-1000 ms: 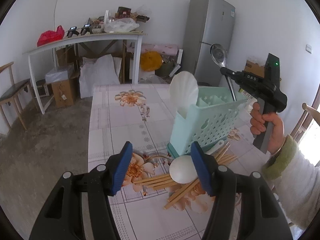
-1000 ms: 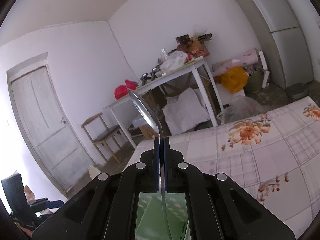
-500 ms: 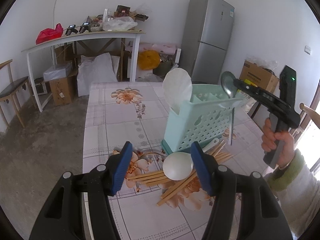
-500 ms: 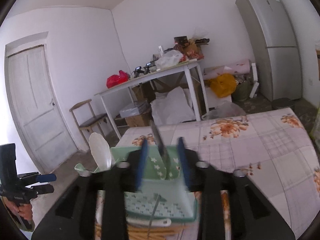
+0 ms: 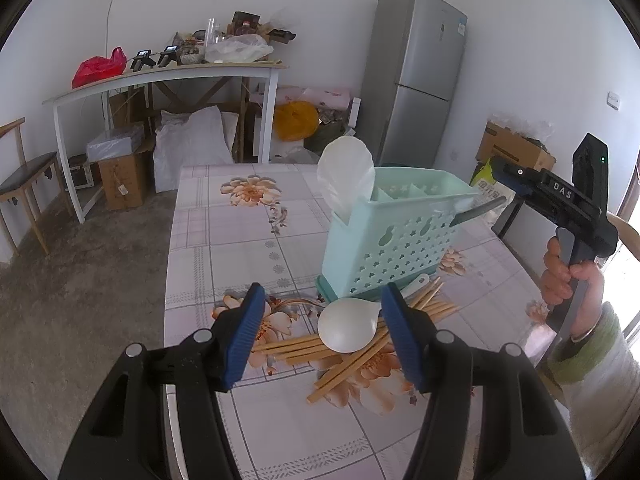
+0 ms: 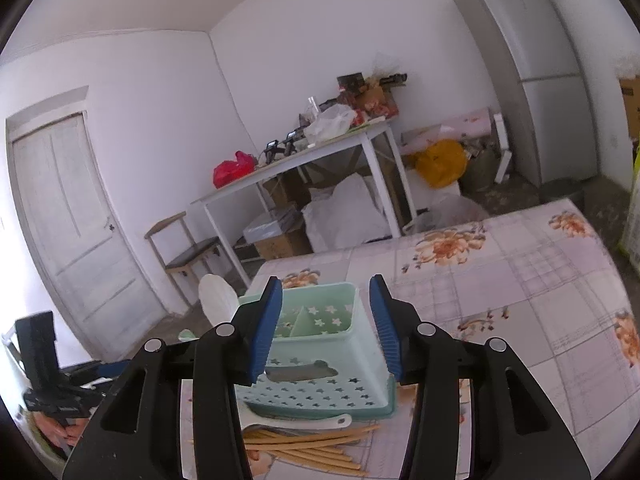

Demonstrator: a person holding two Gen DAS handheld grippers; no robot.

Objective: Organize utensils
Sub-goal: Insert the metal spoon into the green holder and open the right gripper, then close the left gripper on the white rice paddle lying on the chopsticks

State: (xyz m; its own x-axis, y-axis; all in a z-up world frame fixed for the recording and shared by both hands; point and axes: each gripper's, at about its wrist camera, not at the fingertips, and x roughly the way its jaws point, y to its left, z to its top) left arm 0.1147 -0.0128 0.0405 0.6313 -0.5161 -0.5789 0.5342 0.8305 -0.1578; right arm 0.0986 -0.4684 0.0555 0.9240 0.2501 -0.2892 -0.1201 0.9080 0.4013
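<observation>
Now the metal spoon has dropped into the mint caddy on the counter, only its tip poking out. My right tool, which pinched it a second ago, is opening, empty; my left tool hangs released over the white spoon and chopsticks.

White spoon handle hidden behind left tool pad at 3 o'clock; chopsticks partly covered; basket interior unclear.

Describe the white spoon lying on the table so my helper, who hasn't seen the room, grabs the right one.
Find the mint-green utensil basket on the floral tablecloth. At its foot lies a scatter of wooden chopsticks, and the white spoon rests flat on them, round bowl facing up. Its twin, the other white spoon, stands upright inside the basket.
</observation>
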